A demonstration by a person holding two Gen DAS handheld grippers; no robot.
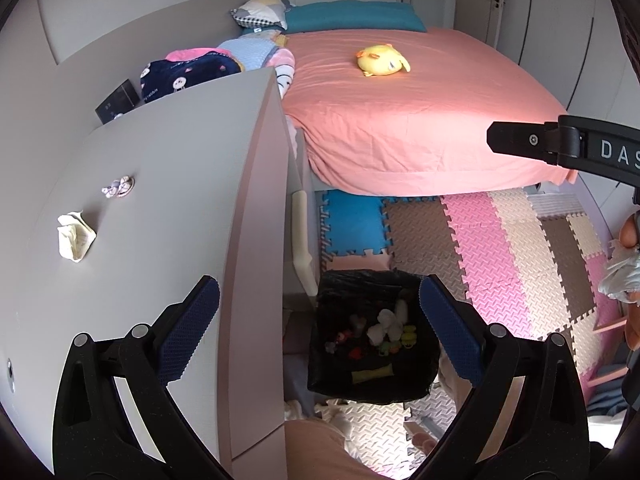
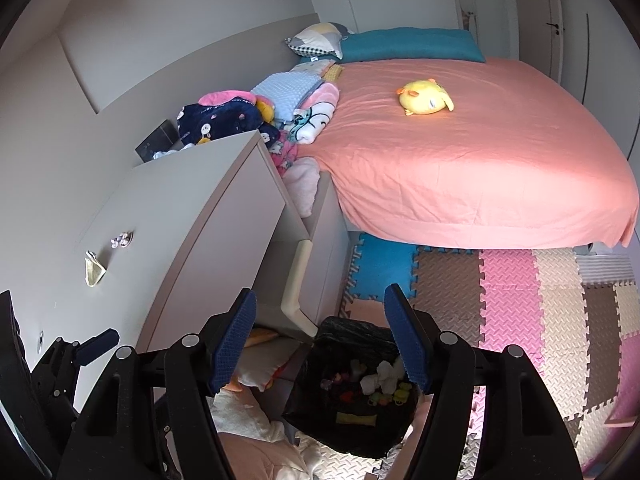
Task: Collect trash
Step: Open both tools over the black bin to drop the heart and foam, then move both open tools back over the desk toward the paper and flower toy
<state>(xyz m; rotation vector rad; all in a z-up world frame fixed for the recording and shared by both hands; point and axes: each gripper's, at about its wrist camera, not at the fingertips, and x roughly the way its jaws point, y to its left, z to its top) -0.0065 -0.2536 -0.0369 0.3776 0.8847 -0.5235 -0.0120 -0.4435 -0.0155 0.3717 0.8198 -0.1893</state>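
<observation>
A crumpled cream paper wad (image 1: 75,236) and a small twisted pale wrapper (image 1: 118,187) lie on the grey dresser top (image 1: 160,160); both also show in the right wrist view, the wad (image 2: 94,272) and the wrapper (image 2: 122,239). A black-bagged trash bin (image 1: 372,336) with several scraps inside stands on the floor beside the dresser, also seen in the right wrist view (image 2: 356,384). My left gripper (image 1: 318,320) is open and empty, over the dresser edge and bin. My right gripper (image 2: 320,336) is open and empty, above the bin. The right gripper's body (image 1: 560,140) shows at the right of the left wrist view.
A bed with a pink sheet (image 1: 420,120) and a yellow plush toy (image 1: 383,60) fills the room behind. Folded blankets (image 1: 192,72) pile at the dresser's far end. Coloured foam puzzle mats (image 1: 500,260) cover the floor. A small black box (image 1: 118,100) stands on the dresser.
</observation>
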